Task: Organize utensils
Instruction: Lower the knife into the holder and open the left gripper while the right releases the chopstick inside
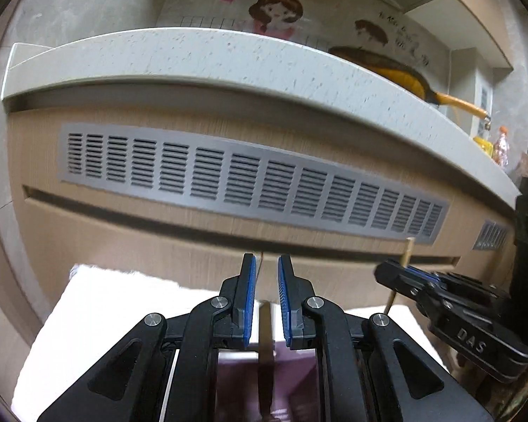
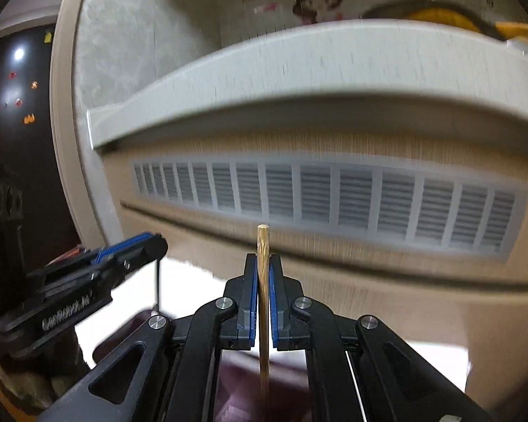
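Note:
My right gripper (image 2: 263, 274) is shut on a wooden chopstick (image 2: 263, 302) that stands upright between its blue pads; it also shows at the right of the left wrist view (image 1: 403, 270), with the chopstick (image 1: 408, 251) sticking up from it. My left gripper (image 1: 266, 274) has its jaws slightly apart; a thin metal utensil (image 1: 266, 348) hangs down in the gap between them, and no pad clearly touches it. The left gripper also appears at the left of the right wrist view (image 2: 133, 249). Both grippers are raised in front of a cabinet.
A wooden cabinet front with a grey vent grille (image 1: 250, 179) fills the view under a white speckled countertop edge (image 1: 228, 63). A yellow pan (image 1: 415, 81) sits on the counter. A white cloth (image 1: 98, 309) and a purple surface (image 1: 236, 383) lie below.

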### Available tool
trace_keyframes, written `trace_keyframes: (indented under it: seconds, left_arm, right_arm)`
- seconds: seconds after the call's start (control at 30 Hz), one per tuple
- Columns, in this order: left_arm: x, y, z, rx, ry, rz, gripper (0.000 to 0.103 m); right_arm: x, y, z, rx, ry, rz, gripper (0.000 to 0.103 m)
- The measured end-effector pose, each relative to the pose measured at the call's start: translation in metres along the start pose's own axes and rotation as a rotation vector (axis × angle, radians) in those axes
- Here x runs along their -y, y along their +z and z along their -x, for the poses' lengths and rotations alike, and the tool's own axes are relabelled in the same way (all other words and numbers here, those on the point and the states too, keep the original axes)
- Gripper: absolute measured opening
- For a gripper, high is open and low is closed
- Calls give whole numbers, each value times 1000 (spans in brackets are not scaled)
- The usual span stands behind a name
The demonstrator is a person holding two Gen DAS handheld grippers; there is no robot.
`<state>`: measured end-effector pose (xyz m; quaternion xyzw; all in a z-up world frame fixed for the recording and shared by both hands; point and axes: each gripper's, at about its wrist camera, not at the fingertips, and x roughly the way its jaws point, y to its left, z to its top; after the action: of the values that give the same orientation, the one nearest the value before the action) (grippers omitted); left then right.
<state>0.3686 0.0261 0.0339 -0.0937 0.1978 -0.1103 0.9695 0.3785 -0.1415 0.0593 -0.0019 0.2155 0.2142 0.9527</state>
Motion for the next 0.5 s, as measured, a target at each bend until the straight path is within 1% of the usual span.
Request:
trace_keyframes:
  seconds: [0.03,0.07,0.1,0.13,0.2,0.3,0.33,0.37,0.4,0.47,0.5]
  left_arm:
    - [0,-1,2,-6,8,-3,14]
    - [2,-3,5,-19,20,-7,17]
    - [3,-4,7,-31,25,-10,24]
    - [4,-7,9,-51,29,-11,28]
    - [6,-10,14,-73,33,-10,43]
    - [5,-12,26,-79,46,-3,53]
    - [3,-13,32,-81,50,3,55]
    - [1,-15,39,-83,56,13,61]
    - [-3,-16,45,-86,62,18,65]
    - [-7,-20,53,-99,78,28,68]
    - [-11,-24,58,-111,90,35,69]
  right_arm:
    - [0,-5,0,-14,-1,-1,6]
    - [-1,-10,2,-23,-3,-3,6]
    - [-2,-13,6,-37,-3,-5,6]
    - [-3,-16,8,-46,-5,-6,6]
    - [-6,-19,15,-61,-14,-9,6]
    - [-11,-21,25,-81,-24,-4,7]
    - [-13,-23,29,-87,-31,-2,10]
    - [-14,-23,33,-93,-38,0,17]
    - [-16,-26,37,-102,-47,2,21]
    - [-18,-30,45,-107,-61,6,35]
    - [-20,-34,50,-108,-68,12,37]
